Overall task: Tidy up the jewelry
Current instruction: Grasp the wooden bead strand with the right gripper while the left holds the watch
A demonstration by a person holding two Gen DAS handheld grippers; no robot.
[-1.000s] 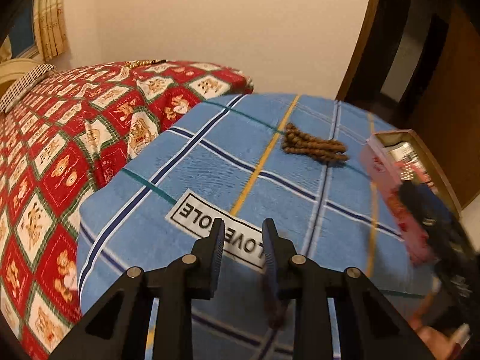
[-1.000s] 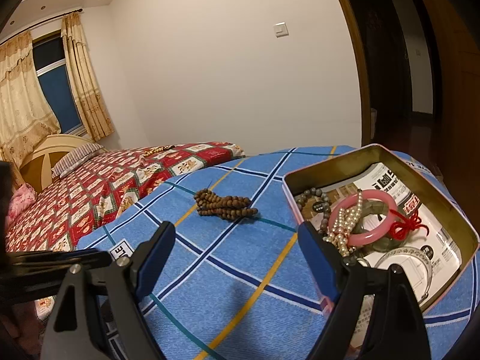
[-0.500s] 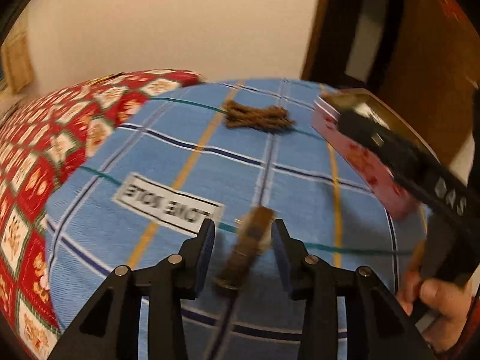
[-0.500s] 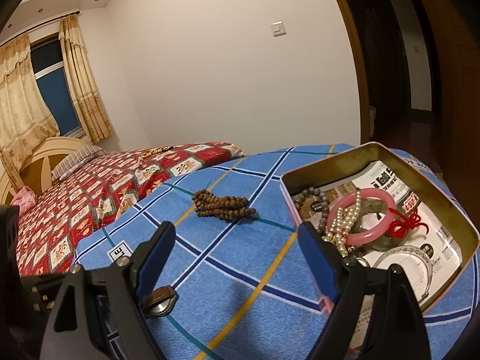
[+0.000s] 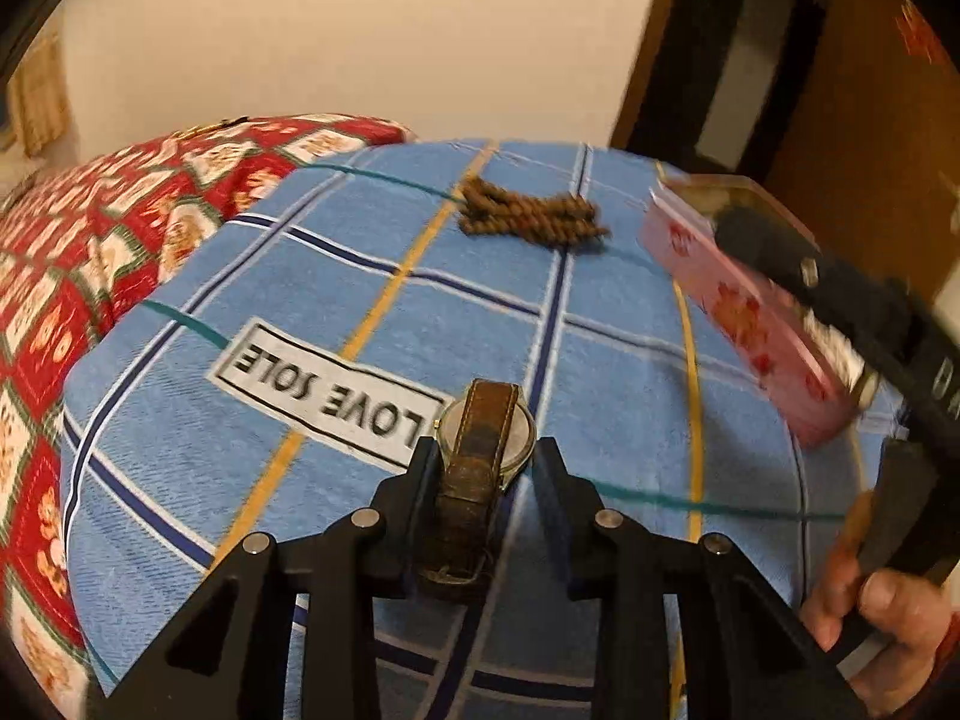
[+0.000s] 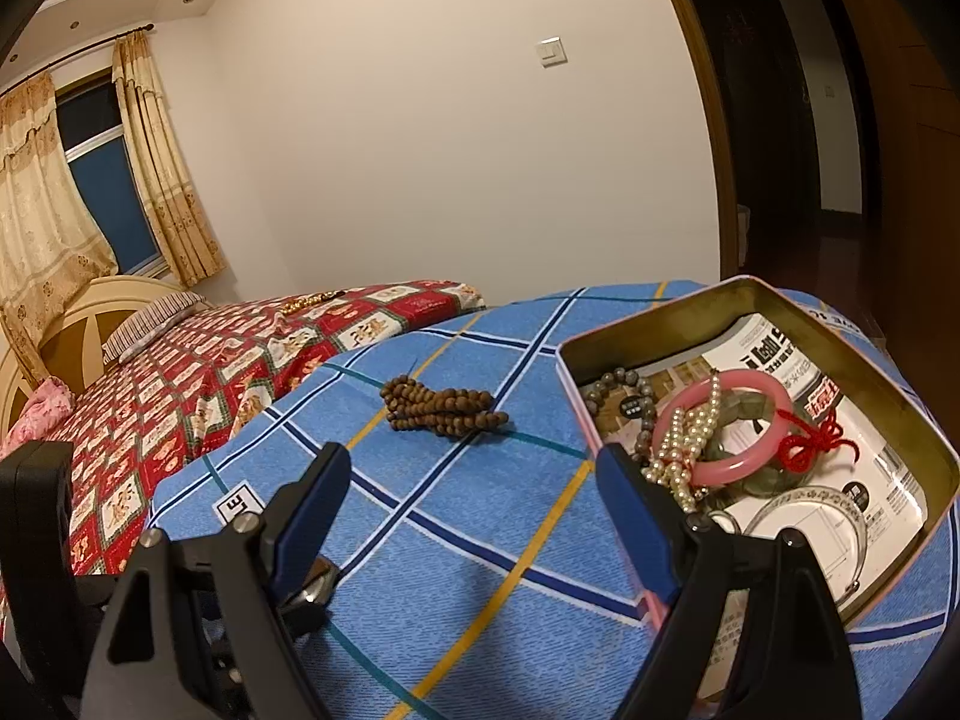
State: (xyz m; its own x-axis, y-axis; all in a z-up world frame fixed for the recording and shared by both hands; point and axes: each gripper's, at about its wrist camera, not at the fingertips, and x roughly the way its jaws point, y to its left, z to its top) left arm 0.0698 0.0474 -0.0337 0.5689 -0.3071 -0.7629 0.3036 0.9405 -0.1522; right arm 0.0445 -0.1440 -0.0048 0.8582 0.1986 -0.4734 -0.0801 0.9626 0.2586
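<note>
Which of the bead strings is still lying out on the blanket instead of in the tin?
The brown wooden bead string, bunched on the blue blanket; the pearl and grey strings lie inside the tin.

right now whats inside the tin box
Inside the tin box: a pink bangle, a pearl strand draped over it, a grey bead bracelet, a red knotted cord and a clear bangle, all on printed paper. The paper hides the tin's bottom.
</note>
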